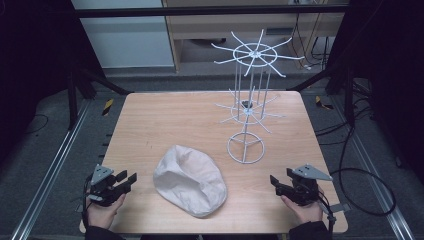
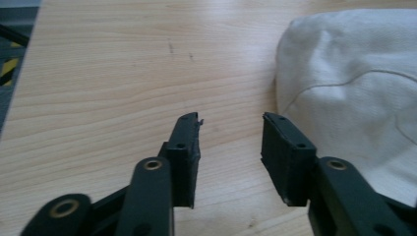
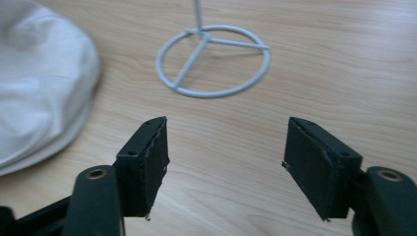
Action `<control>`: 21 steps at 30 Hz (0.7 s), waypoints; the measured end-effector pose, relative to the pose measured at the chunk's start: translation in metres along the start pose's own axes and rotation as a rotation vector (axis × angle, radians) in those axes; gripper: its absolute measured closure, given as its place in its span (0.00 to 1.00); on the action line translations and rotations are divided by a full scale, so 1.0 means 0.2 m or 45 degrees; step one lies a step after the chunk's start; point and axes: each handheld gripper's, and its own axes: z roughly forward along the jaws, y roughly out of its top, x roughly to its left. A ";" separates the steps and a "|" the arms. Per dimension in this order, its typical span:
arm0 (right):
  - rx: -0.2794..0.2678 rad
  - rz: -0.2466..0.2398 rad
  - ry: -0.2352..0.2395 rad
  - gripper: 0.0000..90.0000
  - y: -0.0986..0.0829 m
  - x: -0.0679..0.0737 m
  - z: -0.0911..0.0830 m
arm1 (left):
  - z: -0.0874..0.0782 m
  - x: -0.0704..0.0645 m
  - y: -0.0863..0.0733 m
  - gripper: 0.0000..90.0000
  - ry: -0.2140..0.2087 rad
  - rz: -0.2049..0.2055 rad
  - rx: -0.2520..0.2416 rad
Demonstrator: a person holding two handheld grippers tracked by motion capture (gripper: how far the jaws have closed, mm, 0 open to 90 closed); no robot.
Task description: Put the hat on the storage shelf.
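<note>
Cap (image 1: pixel 190 180) on table (image 1: pixel 165 117), near front edge, between left gripper (image 1: pixel 126 180) and right gripper (image 1: pixel 275 183). Rack (image 1: pixel 245 147) behind cap, to right.

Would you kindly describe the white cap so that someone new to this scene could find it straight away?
Start at the wooden table and look to its near half, between the left tool and the right tool. The white cap lies there, in front and to the left of the white wire rack. Unlike the tall, thin rack, it is a soft, rumpled fabric mound lying low on the wood.
</note>
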 end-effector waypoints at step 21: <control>0.053 -0.171 0.336 0.95 0.07 0.34 -0.01 | -0.02 -0.18 0.03 1.00 -0.180 0.127 0.055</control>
